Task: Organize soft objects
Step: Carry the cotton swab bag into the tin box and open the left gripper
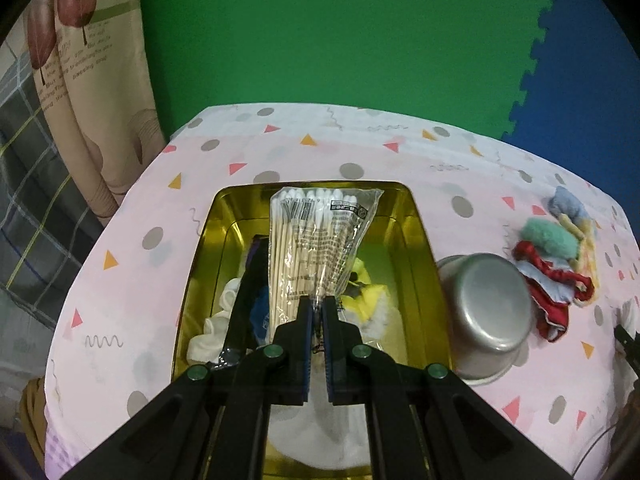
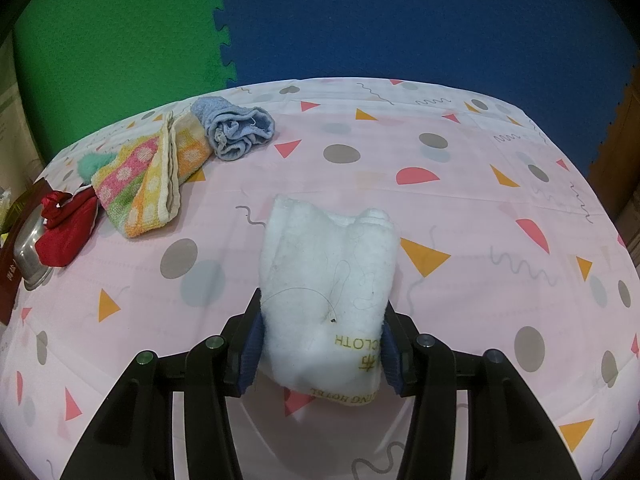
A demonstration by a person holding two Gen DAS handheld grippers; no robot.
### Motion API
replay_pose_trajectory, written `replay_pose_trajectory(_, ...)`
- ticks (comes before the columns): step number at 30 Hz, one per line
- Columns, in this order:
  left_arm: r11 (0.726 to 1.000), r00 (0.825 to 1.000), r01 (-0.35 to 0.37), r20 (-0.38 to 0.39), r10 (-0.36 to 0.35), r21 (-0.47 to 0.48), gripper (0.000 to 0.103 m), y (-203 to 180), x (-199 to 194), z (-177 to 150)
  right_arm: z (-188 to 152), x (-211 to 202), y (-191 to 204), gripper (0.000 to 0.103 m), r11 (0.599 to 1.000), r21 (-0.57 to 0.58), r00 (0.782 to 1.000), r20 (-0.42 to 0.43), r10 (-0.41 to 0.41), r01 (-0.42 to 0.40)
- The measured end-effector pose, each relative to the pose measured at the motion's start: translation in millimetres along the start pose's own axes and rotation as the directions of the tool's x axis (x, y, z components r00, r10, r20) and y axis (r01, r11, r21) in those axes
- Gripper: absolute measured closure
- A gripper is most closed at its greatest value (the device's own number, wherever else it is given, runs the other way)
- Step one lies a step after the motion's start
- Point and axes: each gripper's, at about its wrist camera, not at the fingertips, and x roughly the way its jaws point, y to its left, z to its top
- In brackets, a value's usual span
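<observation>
In the left wrist view my left gripper [image 1: 318,304] is shut on the bottom edge of a clear bag of cotton swabs [image 1: 318,236]. The bag hangs over a gold tin box [image 1: 420,240] that holds white, blue and yellow soft items. In the right wrist view my right gripper [image 2: 322,320] is shut on a folded white cloth [image 2: 326,264] with gold lettering, which lies on the pink patterned tablecloth [image 2: 460,220]. A striped towel [image 2: 152,176], a blue rolled cloth [image 2: 236,128], a red fabric piece [image 2: 66,224] and a teal fluffy item [image 2: 90,164] lie at the left.
An upturned steel pot [image 1: 492,312] stands right of the tin, next to the pile of cloths [image 1: 560,264]. Green and blue foam mats cover the floor beyond the table. A printed curtain [image 1: 92,92] hangs at the left.
</observation>
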Motion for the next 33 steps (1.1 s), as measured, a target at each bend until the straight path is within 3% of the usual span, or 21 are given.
replay_pose_trajectory(10,1.0,0.999,-0.012,-0.033,0.011,-0.003,0.096,0.4,17.6,2.0,-0.4,0.0,0.2,0.055,1.0,-0.001,1.0,0.0,-0.001,0.001)
replay_pose_trajectory(17,0.999,0.998,-0.039,-0.045,0.039,-0.001,0.086,0.3,9.9,-0.3,-0.9,0.1,0.6,0.054,1.0,-0.003,1.0,-0.001,-0.003,0.003)
replay_pose_trajectory(19,0.999,0.999,-0.039,-0.036,0.04,0.007,0.082,-0.4,3.2,-1.9,-0.8,0.3,0.9,0.054,1.0,-0.004,1.0,-0.001,-0.005,0.005)
replay_pose_trajectory(22,0.999,0.999,-0.04,-0.02,0.04,0.018,0.067,-2.5,-8.5,-7.6,-1.4,0.4,1.0,0.054,1.0,-0.006,1.0,-0.001,-0.006,0.006)
replay_pose_trajectory(33,0.998,0.996,-0.051,0.074,0.049,0.028,0.067,-7.9,-53.9,-48.3,-2.2,0.2,2.0,0.054,1.0,-0.016,1.0,-0.002,-0.014,0.014)
